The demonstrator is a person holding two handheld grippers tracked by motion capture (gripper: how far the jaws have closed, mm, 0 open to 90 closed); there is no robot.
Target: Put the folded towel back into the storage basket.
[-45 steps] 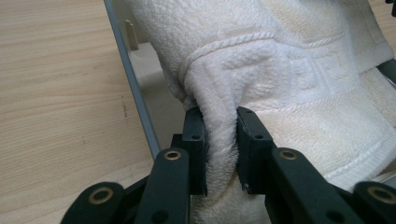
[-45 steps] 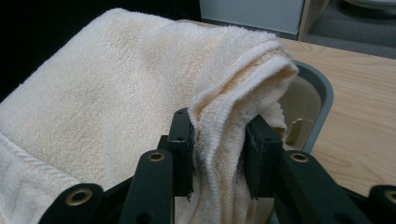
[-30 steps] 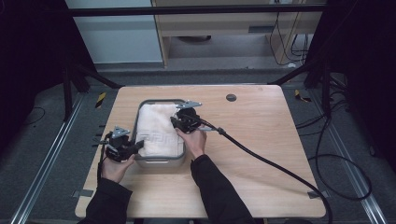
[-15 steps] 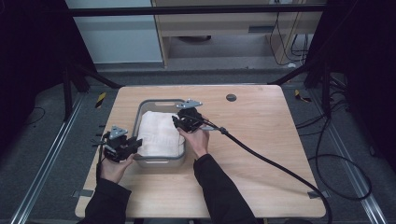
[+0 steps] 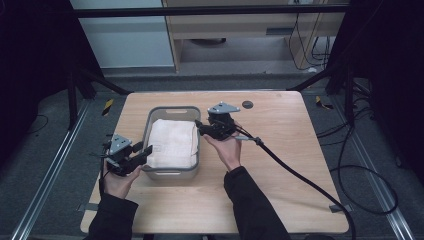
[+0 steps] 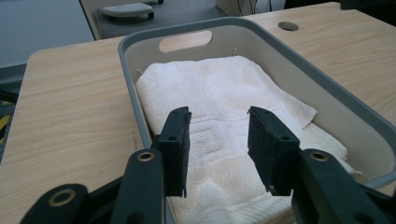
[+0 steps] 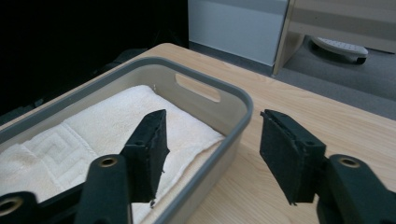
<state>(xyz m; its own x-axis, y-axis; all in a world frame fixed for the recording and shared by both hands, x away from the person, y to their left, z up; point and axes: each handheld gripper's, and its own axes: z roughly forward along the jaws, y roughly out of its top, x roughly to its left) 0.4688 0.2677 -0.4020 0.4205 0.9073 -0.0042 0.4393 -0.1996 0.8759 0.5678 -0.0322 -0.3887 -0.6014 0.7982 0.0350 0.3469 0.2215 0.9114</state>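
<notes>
A folded white towel (image 5: 172,142) (image 6: 224,98) (image 7: 93,135) lies flat inside a grey plastic bin (image 5: 172,111) (image 6: 327,88) (image 7: 233,95) on the wooden table. My left gripper (image 5: 145,152) (image 6: 218,133) hovers at the bin's near left corner, above the towel's near end. Its jaws have just been opening and nothing is between them. My right gripper (image 5: 198,126) (image 7: 212,149) hangs over the bin's right rim, jaws astride the wall without touching it. Its jaws have also just been opening and hold nothing.
The wooden table (image 5: 280,150) has a round cable hole (image 5: 247,105) at its far right. A thick black cable (image 5: 300,172) trails from my right gripper across the table's right side. A cabinet and a chair base (image 6: 128,9) stand beyond the far edge.
Both grippers let go of the towel and opened. The right gripper moved right from over the towel to the bin's right rim. The left gripper rose slightly at the near left corner.
</notes>
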